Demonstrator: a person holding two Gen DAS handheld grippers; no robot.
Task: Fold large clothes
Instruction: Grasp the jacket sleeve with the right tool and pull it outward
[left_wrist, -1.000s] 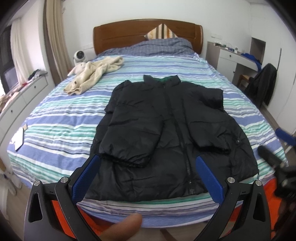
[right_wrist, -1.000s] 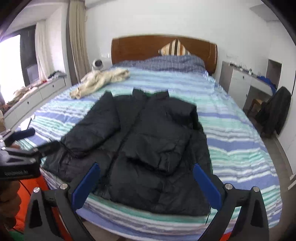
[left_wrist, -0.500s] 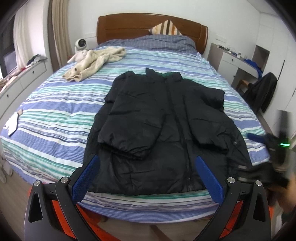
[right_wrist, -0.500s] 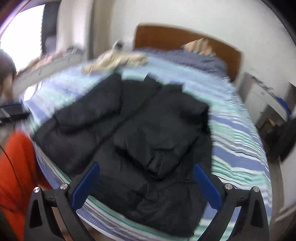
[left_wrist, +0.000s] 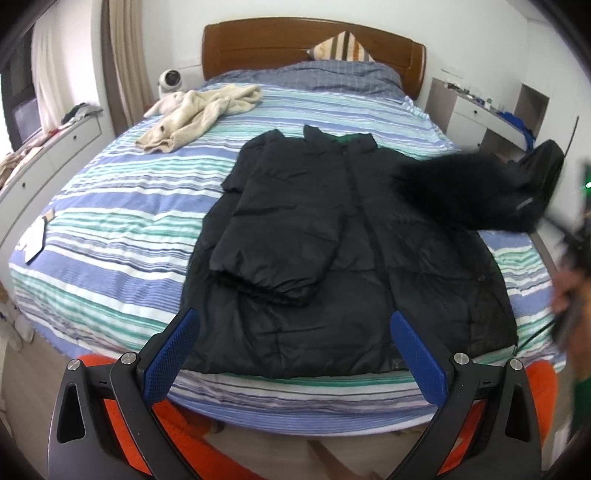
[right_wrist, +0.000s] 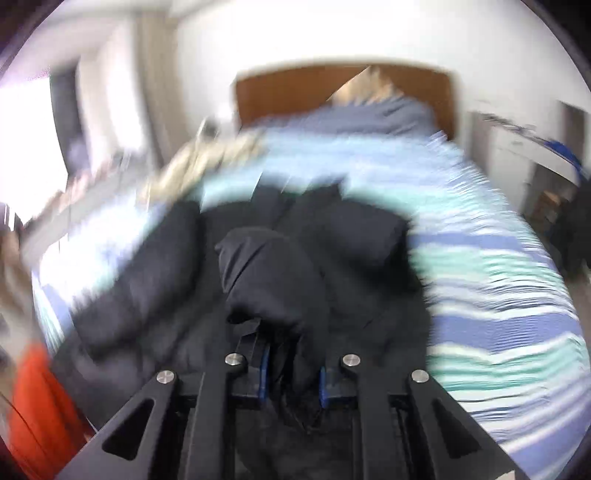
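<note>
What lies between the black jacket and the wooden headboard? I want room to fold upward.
In the left wrist view, bare striped bedding, then a blue-grey checked pillow, lie between the black jacket and the headboard.

left claw (left_wrist: 293, 352) gaping, right claw (right_wrist: 291, 380) just closed, pinching fabric

Black claw (left_wrist: 291, 354) arms, blue pads, silver screws.

left wrist view: from the bed's (left_wrist: 110, 206) foot, angled down toward the headboard (left_wrist: 258, 44).
right wrist view: same heading, nearer, blurred.
shared: bed, headboard, black jacket (left_wrist: 295, 221).
</note>
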